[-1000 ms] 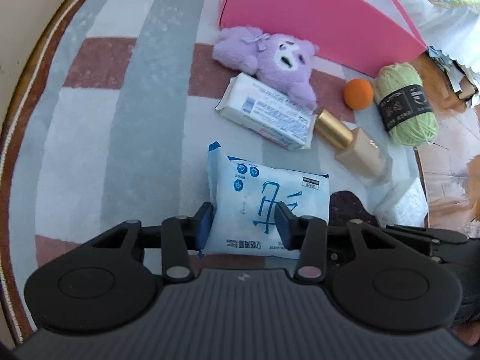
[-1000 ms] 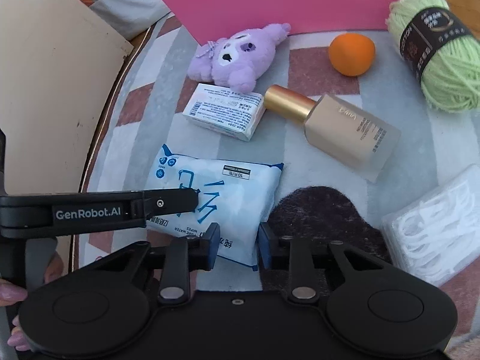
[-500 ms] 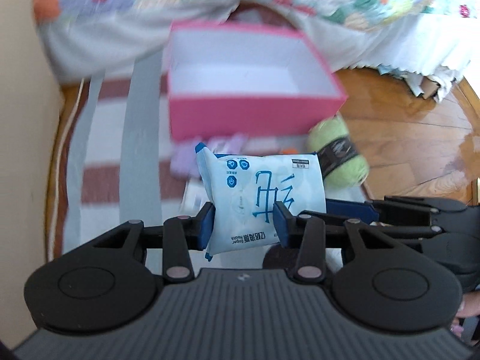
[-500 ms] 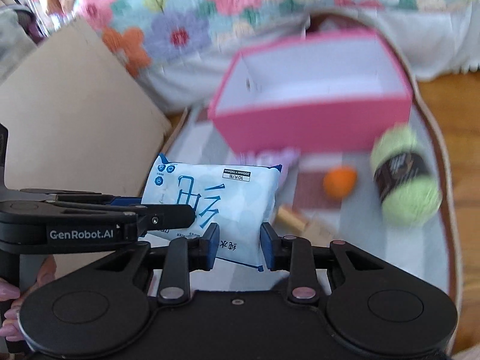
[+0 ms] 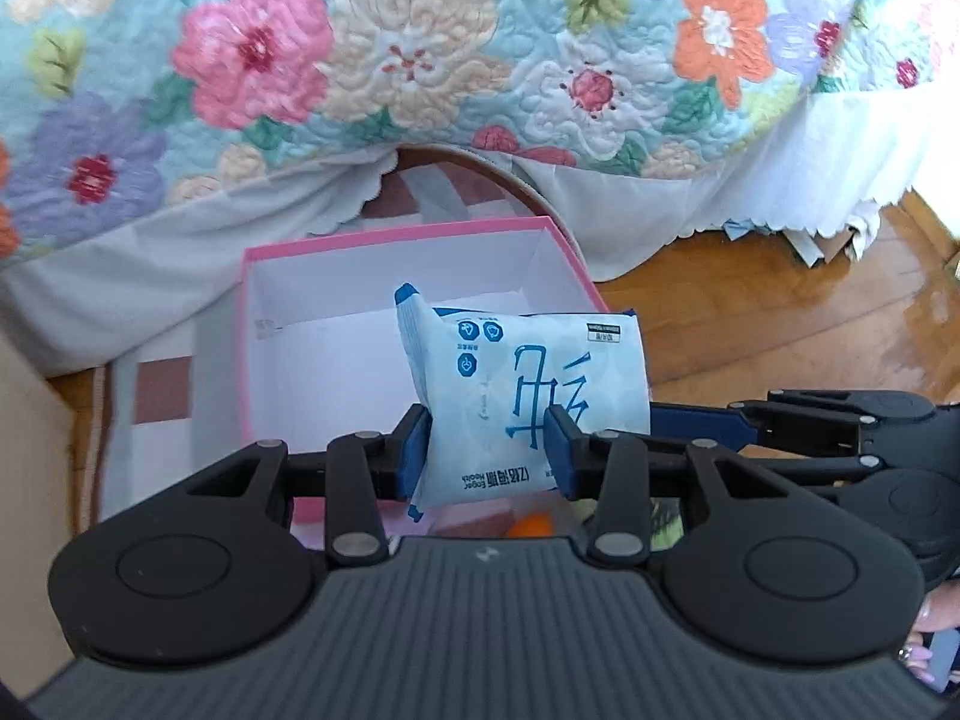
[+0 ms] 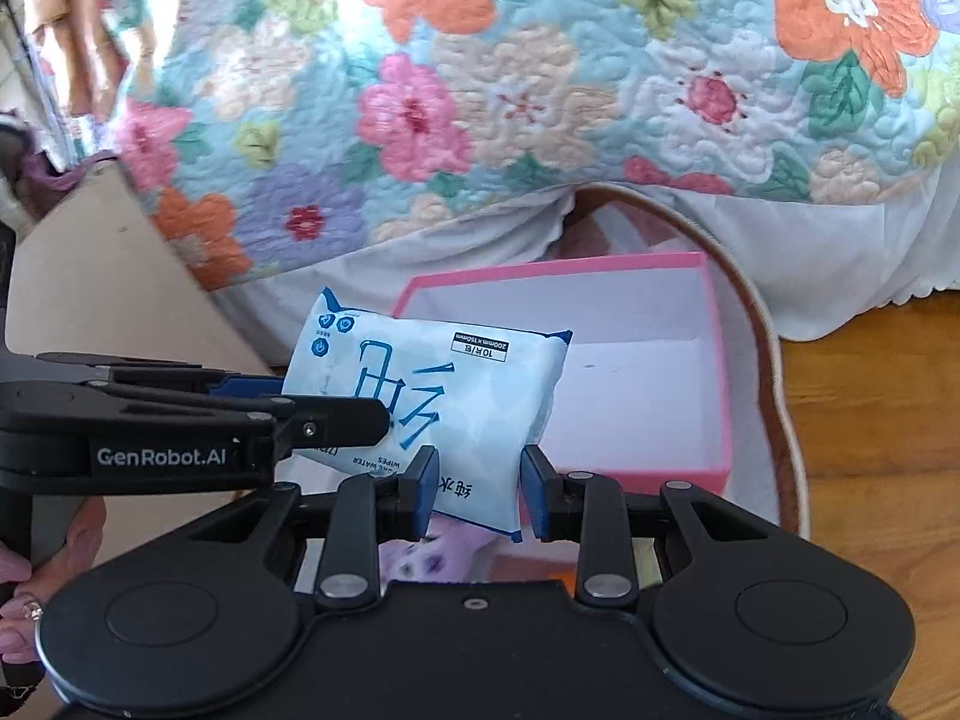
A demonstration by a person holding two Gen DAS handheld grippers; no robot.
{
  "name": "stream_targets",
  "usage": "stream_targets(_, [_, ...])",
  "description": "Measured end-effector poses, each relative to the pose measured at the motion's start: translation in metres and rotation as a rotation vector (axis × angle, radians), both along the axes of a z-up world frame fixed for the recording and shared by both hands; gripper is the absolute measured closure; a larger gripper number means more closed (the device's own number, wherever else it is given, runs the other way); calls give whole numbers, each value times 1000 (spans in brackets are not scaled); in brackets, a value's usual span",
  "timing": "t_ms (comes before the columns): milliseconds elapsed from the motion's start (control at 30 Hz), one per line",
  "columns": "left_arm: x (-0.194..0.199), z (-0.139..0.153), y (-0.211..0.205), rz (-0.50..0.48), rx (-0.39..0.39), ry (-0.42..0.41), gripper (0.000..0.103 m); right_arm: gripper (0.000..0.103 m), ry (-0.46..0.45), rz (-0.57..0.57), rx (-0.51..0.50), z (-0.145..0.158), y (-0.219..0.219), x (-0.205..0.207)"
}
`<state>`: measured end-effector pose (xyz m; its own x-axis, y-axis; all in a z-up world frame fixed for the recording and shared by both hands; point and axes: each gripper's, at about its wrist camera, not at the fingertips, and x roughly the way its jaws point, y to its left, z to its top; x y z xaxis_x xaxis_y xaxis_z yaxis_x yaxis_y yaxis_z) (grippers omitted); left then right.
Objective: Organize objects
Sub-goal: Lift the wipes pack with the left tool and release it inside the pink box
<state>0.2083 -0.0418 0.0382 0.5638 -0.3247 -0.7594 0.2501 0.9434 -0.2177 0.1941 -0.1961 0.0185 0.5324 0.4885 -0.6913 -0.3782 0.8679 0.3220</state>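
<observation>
Lifted: wipes pack [image 5: 528, 384] off rug, over pink box [image 5: 336, 360] | both tools [image 5: 487, 450] [image 6: 474, 492] clamping it

The wipes pack [image 5: 528, 396] hid part of the pink box [image 5: 264, 324] floor & its near right wall in the left wrist view. Under the left gripper [image 5: 487, 450], only a sliver of an orange ball [image 5: 531, 523] showed. In the right wrist view a purple plush [image 6: 414, 558] sat mostly behind the right gripper [image 6: 474, 492], blurred. Small print on the pack was unreadable. The quilt [image 6: 540, 90] ran off the top edge.
</observation>
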Motion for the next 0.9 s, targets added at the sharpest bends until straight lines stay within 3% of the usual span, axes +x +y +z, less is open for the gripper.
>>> stream_targets(167, [55,-32,-5,31,-88,65,63,69,5,-3,-121,-12,1,50])
stream_targets(400, [127,-84,-8,32,-123,152,62,71,100,40,-278,-52,16,115])
stream_targets(700, [170,-142,3,126,-215,277,62,71,81,75,-467,-100,48,150])
stream_targets(900, [187,-159,0,152,-242,325,61,71,68,89,-564,-114,58,162])
